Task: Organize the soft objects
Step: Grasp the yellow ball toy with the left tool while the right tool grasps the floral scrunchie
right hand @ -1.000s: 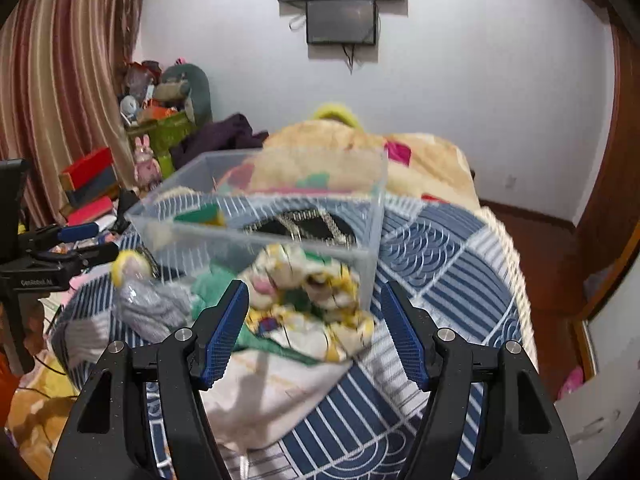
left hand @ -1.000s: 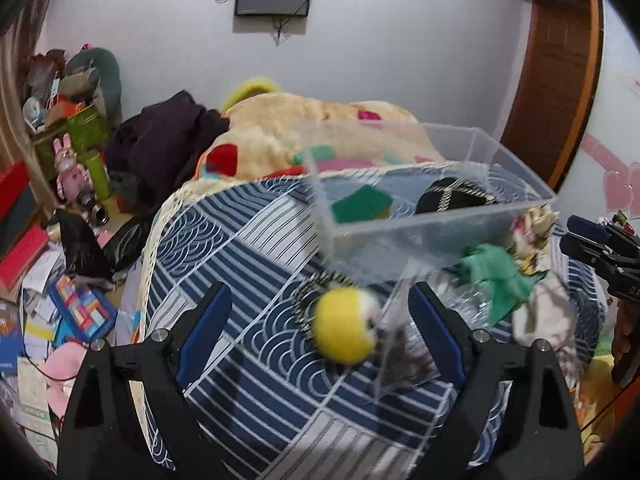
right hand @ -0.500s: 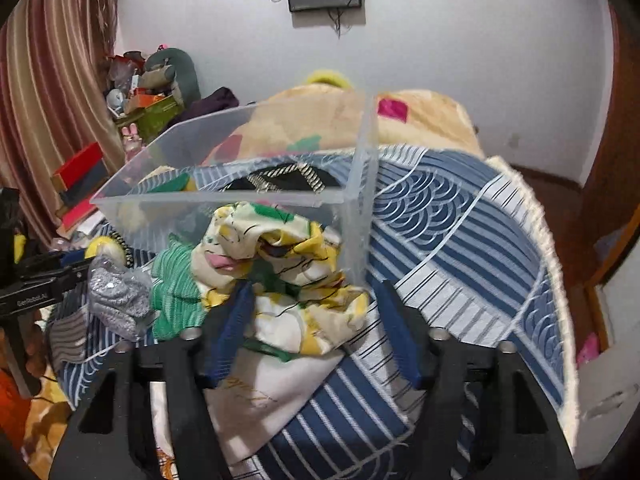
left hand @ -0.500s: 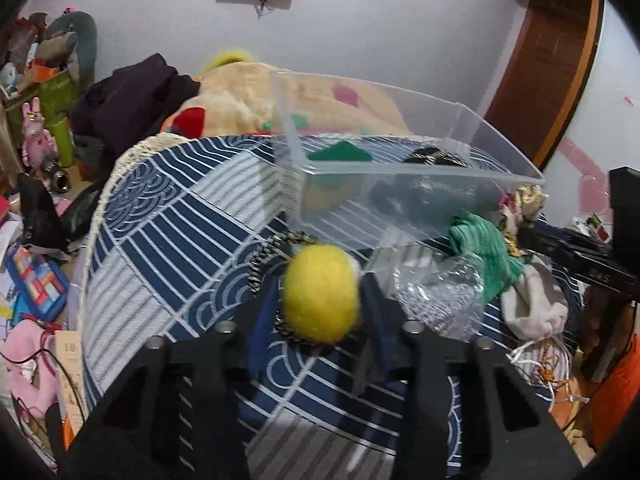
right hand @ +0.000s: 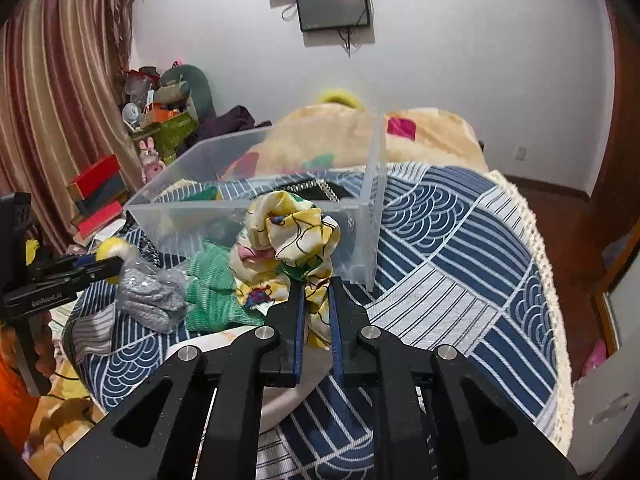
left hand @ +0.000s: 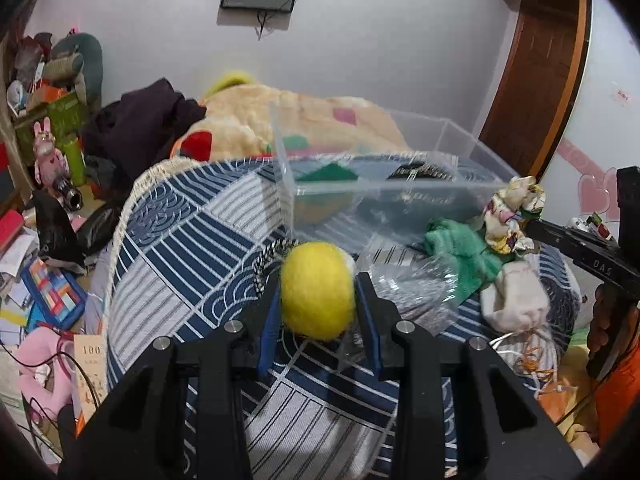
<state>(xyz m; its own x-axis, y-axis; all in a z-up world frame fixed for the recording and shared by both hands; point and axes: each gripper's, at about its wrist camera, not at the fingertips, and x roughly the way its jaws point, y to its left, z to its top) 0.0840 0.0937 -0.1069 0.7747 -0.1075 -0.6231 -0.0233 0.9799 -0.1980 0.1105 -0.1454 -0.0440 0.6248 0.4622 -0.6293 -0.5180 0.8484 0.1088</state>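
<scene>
The left gripper (left hand: 318, 300) clenches a yellow felt ball (left hand: 317, 289); the right gripper (right hand: 316, 300), its jaws just closed, pinches a yellow patterned scarf (right hand: 296, 236) beside the clear bin (right hand: 256, 208); both grasps look made; next, lift each over the near wall and release inside.

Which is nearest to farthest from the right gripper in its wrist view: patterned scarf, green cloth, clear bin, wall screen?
1. patterned scarf, clamped in the right gripper
2. green cloth, just left
3. clear bin, behind the scarf
4. wall screen, far wall
</scene>
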